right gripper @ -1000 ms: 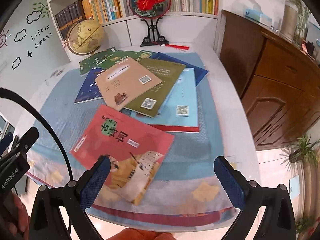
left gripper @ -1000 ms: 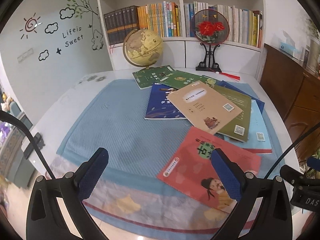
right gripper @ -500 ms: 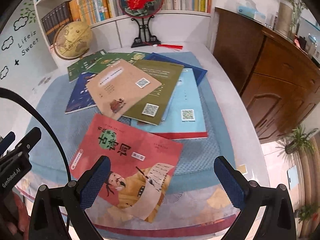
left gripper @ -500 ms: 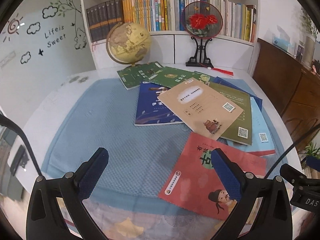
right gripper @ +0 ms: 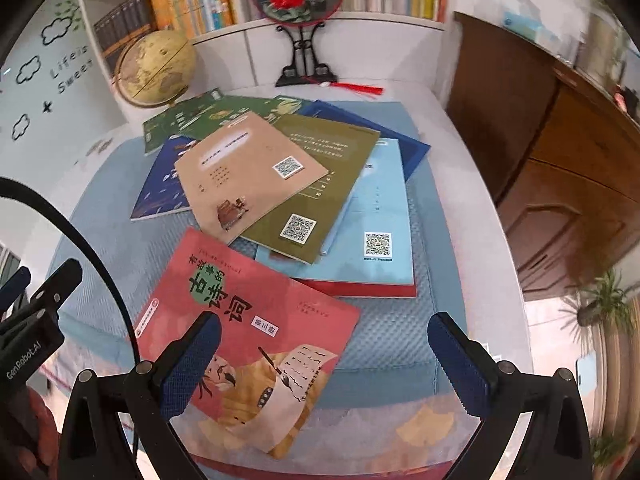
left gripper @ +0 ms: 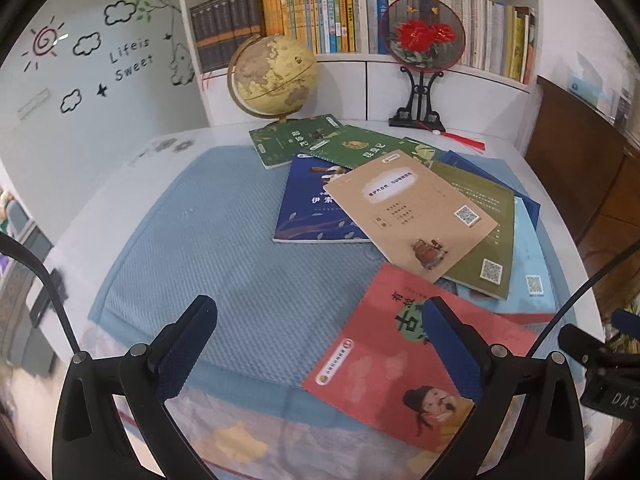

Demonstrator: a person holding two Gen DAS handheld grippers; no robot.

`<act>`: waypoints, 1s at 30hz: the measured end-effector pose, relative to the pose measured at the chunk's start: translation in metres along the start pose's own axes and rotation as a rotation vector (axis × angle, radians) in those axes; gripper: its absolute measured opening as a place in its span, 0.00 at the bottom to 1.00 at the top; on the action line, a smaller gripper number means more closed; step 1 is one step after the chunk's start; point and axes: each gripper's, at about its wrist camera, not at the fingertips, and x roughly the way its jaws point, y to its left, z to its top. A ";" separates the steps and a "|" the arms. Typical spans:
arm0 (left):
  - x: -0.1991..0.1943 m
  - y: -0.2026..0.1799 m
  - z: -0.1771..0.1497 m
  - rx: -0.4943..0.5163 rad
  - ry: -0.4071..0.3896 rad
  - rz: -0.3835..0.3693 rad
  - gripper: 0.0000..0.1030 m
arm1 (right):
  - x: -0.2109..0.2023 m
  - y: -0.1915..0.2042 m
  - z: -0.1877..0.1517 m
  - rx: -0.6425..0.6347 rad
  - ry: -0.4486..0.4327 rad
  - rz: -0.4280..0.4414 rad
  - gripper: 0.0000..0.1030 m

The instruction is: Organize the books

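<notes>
Both tools, left tool [left gripper: 318,344] and right tool [right gripper: 324,356], hover wide open and empty over scattered books; gripping the red book [right gripper: 248,312] seems next.

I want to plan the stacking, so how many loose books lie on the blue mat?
8 visible: red nearest, tan on olive, light blue, navy left, two green near the globe, dark blue behind. More may be hidden.

1. My dark blue ribbed finger pads [right gripper: 191,364] sit on black frames.
2. Lower centre: a thin coral-red paperback book [right gripper: 256,320] with a green circle and a robed figure.
3. Mid-frame: a tan paperback book [right gripper: 248,172] overlapping an olive-green paperback book [right gripper: 320,184].
4. Beneath: a light blue waffle-textured cloth mat [left gripper: 224,248].
</notes>
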 end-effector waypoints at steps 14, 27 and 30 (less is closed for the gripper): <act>0.020 -0.039 -0.017 -0.054 0.204 -0.087 0.99 | 0.034 -0.034 0.014 -0.126 0.131 0.038 1.00; 0.035 -0.011 -0.081 -0.216 0.373 -0.013 0.99 | 0.089 -0.027 0.005 -0.300 0.265 0.163 0.83; 0.031 -0.015 -0.094 -0.238 0.391 -0.006 0.99 | 0.105 -0.024 0.009 -0.324 0.305 0.193 0.71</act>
